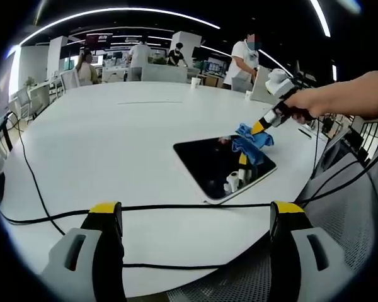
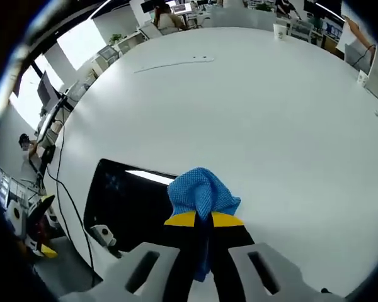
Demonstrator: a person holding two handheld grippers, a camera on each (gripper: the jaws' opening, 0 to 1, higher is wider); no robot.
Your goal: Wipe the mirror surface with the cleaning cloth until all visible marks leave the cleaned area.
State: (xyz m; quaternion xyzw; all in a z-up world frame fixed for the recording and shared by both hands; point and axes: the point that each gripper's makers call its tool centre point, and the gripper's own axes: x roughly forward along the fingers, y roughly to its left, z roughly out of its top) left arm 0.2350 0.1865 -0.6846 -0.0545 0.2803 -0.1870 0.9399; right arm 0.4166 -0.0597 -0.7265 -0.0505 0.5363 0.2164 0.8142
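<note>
The right gripper [image 2: 203, 220] has its jaws pinched tight on a bunched blue cloth [image 2: 201, 192], soft and light, best gripped by a fold as here. It sits at the edge of the dark mirror [image 2: 123, 201] lying flat on the white bench [image 2: 252, 107]; glass looks slick and breakable. The left gripper [image 1: 195, 217] stands wide open, empty, back from the mirror. I can read no writing anywhere.

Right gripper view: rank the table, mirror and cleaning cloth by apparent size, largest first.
1. White table
2. Mirror
3. Blue cleaning cloth, held shut in the right gripper; it sits nearer the camera, so it looks enlarged.
</note>
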